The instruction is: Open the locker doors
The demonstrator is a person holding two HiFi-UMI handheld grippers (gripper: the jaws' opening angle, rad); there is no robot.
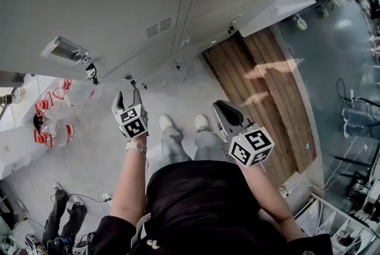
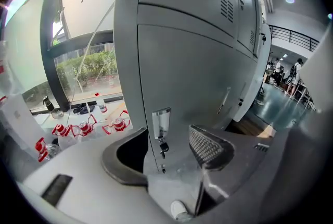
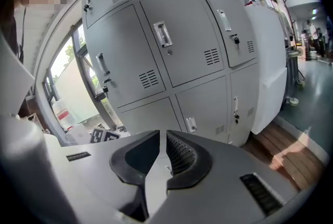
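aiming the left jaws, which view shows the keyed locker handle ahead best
left gripper view: handle and hanging key sit framed by the open jaws. head view looks steeply down the doors; right gripper view: can't tell which handle.

Red-labelled water bottles (image 1: 54, 131) lie on the grey floor (image 1: 98, 159), well apart from wooden planks (image 1: 264, 91).

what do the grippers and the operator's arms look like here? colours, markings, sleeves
The left gripper and right gripper have pale grey bodies and dark grey curved jaws, one with a dotted pad. Each carries a white cube with black square markers. Short black sleeves; a pale band on the left wrist. No cables visible.
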